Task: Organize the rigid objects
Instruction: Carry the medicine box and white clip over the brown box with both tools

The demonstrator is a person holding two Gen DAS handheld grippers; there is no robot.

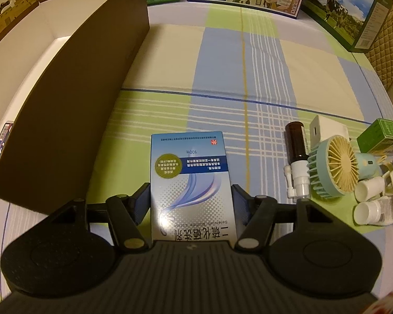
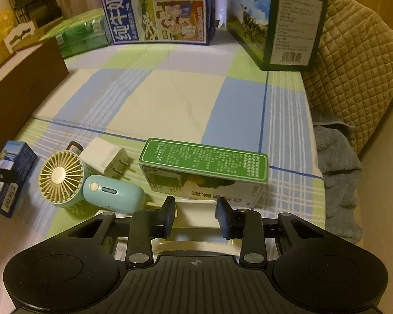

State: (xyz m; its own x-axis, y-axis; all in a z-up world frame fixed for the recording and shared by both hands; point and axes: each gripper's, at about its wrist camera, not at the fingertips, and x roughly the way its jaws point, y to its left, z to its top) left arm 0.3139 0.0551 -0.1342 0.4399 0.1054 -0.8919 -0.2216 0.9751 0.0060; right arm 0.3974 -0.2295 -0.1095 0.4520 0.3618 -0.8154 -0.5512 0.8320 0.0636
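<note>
Your left gripper (image 1: 191, 201) is clamped on the blue-and-silver lotion box (image 1: 190, 180), pads on both long sides, box upright between the fingers over the checked tablecloth (image 1: 222, 65), just right of the brown storage box (image 1: 73, 99). Print on it reads upside down in the left wrist view. Your right gripper (image 2: 195, 216) is pinched narrow on a white plastic piece (image 2: 194, 206), which I can't identify; it sits just in front of the green carton (image 2: 204, 170) lying on its side. Loose items on the cloth: one mint handheld fan (image 2: 91, 183), one white plug adapter (image 2: 104, 157), one amber spray bottle (image 1: 297, 154) lying flat with nozzle toward you, two small white bottles (image 1: 369, 198), all bunched together at the near right. One blue item (image 1: 0, 146) already sits inside the storage box. Three milk cartons (image 2: 154, 7) line the far edge.
</note>
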